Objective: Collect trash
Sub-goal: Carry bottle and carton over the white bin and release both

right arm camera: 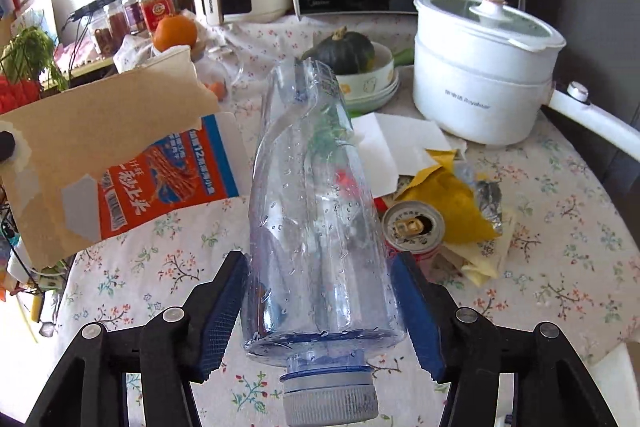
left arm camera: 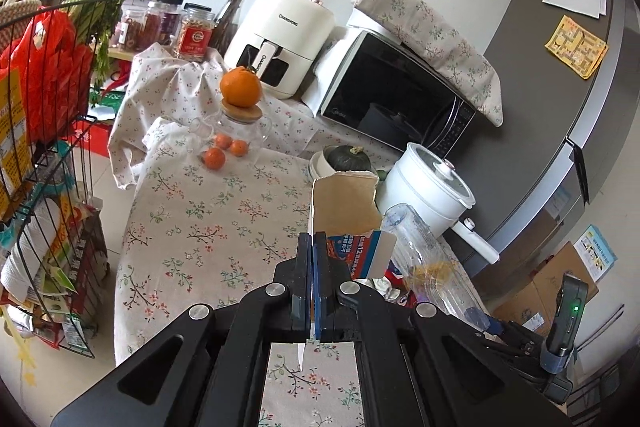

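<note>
One carton (left arm camera: pixel 344 205) clamped in left gripper (left arm camera: pixel 311 247); one bottle (right arm camera: pixel 316 211) clamped in right gripper (right arm camera: pixel 320 311). One can (right arm camera: pixel 412 227), perhaps three wrappers (right arm camera: pixel 448 195) left on table (right arm camera: pixel 560 227).

The tablecloth (right arm camera: pixel 168 267) was cream with small floral sprigs. The bottle (right arm camera: pixel 320 219) was clear, tinted blue, with a grey cap. The torn carton (right arm camera: pixel 120 163) was brown inside, orange and blue outside. The cooker (right arm camera: pixel 480 83) was white, the wrapper (right arm camera: pixel 452 203) yellow, the squash (right arm camera: pixel 344 51) dark green.
</note>
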### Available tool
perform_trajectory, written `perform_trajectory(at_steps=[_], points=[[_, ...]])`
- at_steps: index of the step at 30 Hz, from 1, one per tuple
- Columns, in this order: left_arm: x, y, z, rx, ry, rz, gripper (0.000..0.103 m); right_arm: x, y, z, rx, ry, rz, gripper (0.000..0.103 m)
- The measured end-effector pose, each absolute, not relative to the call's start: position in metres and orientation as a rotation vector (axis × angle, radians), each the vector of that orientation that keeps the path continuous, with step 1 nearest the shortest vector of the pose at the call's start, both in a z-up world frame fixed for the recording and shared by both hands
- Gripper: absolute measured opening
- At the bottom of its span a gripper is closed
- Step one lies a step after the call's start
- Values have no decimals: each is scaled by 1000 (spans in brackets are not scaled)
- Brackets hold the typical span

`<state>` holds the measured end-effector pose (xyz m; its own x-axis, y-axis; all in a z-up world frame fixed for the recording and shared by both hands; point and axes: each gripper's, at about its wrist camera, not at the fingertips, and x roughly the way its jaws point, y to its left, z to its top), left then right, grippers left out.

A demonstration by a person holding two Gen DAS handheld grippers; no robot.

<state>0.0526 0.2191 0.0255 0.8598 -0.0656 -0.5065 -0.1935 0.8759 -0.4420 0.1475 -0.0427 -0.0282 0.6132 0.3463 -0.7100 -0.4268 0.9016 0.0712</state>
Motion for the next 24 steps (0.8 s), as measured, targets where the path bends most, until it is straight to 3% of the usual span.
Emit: perform_trajectory(at_steps=[12,24], points=[[69,143,34,-439,572,-96,0,126,-160,-6,-42,775,267,64],[78,28,39,-341,618,-336,0,88,-286,-23,53,847,66,64]])
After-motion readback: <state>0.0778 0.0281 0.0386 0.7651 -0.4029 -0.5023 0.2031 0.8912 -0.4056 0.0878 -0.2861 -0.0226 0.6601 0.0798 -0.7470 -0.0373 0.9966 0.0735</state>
